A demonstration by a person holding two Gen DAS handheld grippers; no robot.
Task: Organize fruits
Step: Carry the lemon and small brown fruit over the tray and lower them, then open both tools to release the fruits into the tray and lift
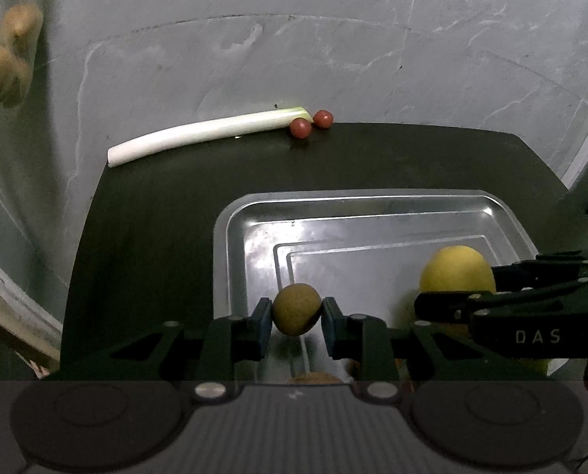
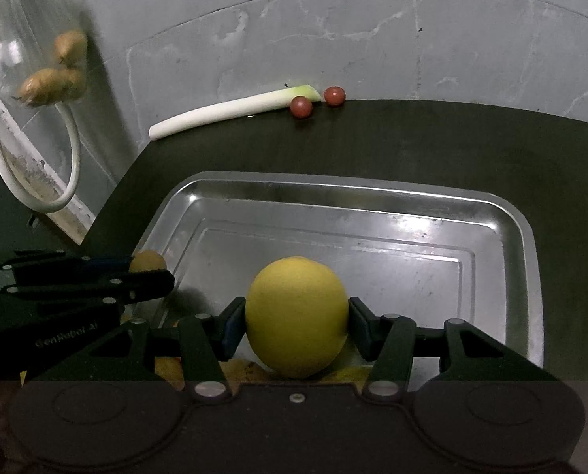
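A dark table (image 2: 412, 150) carries a steel tray (image 2: 373, 197), with a leek stalk (image 2: 234, 110) and two small red fruits (image 2: 302, 106) along its far edge. Over the tray's near part, the right gripper (image 2: 297, 320) is clamped on a yellow lemon (image 2: 297, 316). Beside it, the left gripper (image 1: 297, 312) pinches a small brownish-green fruit (image 1: 297, 308) above the tray's left side

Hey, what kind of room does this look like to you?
Probably a home kitchen or prep corner: a leek stalk and two small red fruits lie on a dark table against a marbled grey wall, with a metal tray for sorting.
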